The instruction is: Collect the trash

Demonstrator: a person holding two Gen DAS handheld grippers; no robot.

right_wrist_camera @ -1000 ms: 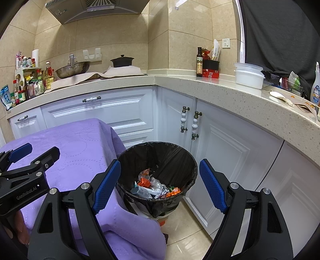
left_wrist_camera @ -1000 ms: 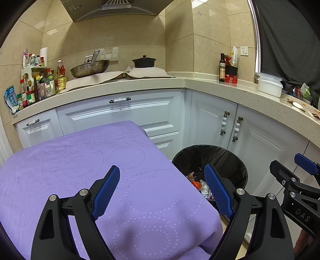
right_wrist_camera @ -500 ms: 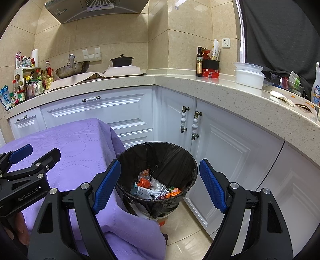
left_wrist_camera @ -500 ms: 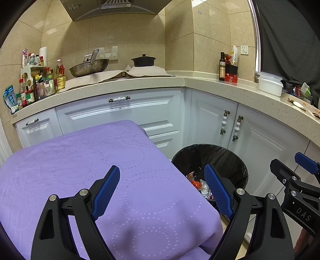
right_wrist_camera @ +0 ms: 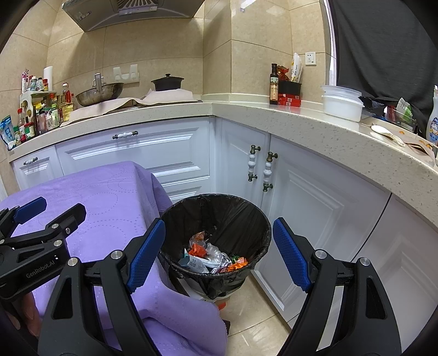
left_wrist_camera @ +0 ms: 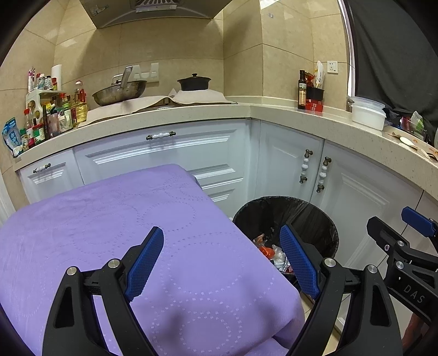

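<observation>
Black-lined bin [right_wrist_camera: 216,227] beneath right gripper [right_wrist_camera: 219,246]

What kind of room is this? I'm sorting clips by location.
A home kitchen: a range hood over a wok and pot, and a lined bin by white cabinets.

Honestly nothing has changed in the last second, same framing in both wrist views, nothing moved at all.
</observation>
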